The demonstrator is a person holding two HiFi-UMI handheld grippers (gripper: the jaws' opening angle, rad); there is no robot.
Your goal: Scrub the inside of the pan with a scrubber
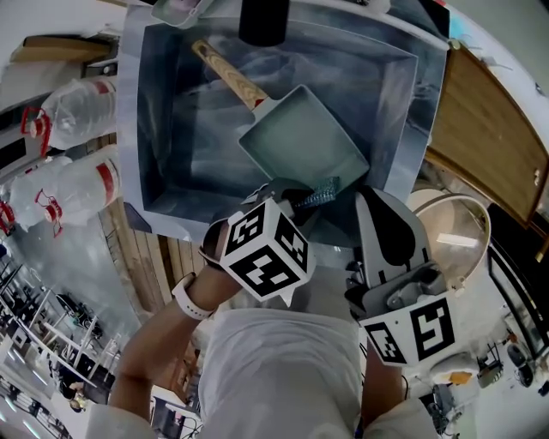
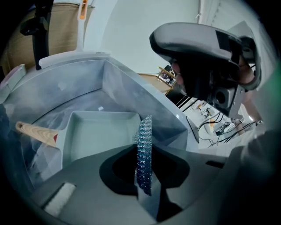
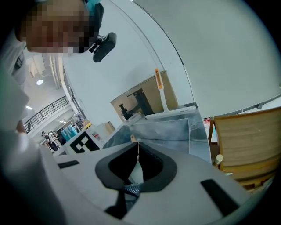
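A pale rectangular pan [image 1: 300, 141] with a wooden handle [image 1: 230, 75] lies inside the silver-lined sink [image 1: 403, 129]. My left gripper [image 1: 313, 199] hovers at the pan's near corner, shut on a thin blue mesh scrubber [image 1: 324, 190]. In the left gripper view the scrubber [image 2: 144, 154] stands upright between the jaws, above the near rim of the pan [image 2: 101, 132]. My right gripper [image 1: 375, 197] is just right of it, over the sink's near right corner. Its jaws are shut with nothing between them in the right gripper view [image 3: 138, 147].
Two plastic bottles [image 1: 77, 103] [image 1: 73, 189] lie left of the sink. A black cylinder [image 1: 262, 21] stands at the sink's far edge. A wooden board [image 1: 489, 129] and a white round container [image 1: 455, 240] are to the right.
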